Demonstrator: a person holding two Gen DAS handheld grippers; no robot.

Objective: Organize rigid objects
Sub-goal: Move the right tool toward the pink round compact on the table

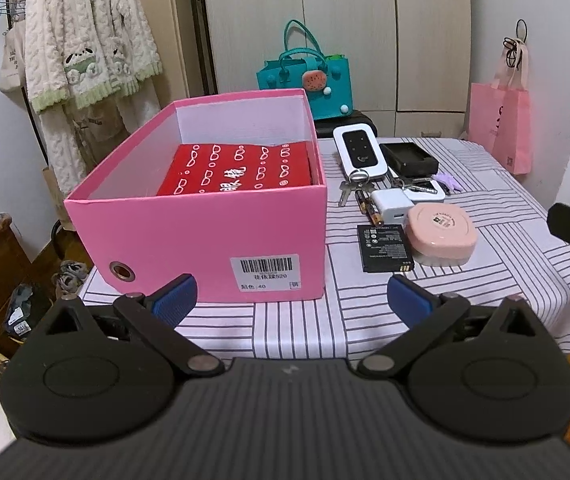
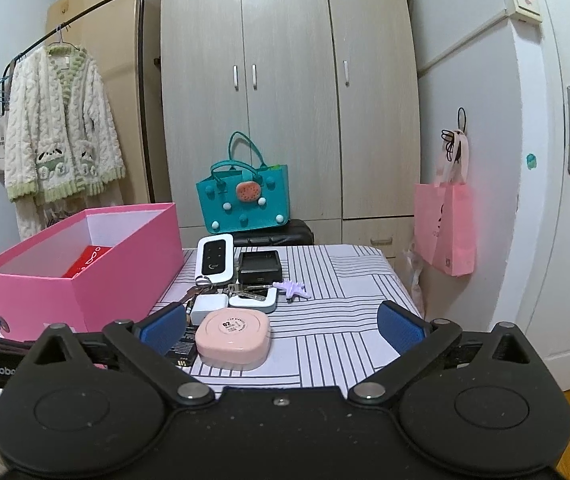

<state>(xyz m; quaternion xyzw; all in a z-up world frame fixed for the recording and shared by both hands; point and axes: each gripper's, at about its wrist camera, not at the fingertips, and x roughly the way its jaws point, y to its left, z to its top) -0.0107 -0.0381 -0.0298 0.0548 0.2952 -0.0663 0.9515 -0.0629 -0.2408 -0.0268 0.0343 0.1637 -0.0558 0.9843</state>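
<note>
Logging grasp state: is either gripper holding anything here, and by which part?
Nothing is held. The left gripper and right gripper are both open and empty.

Red case point(image 1: 241, 170) inside pink box point(image 1: 205, 236)

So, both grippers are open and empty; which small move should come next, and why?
Probably ease the right gripper forward and left onto the rounded pink plastic case: it is the nearest loose item, and the pink cardboard box has free space.

Both tongs point(image 1: 291, 296) point(image 2: 283, 324) are matte black with ribbed blue pads point(image 1: 175, 300), silver pivot screws and round housings.
</note>
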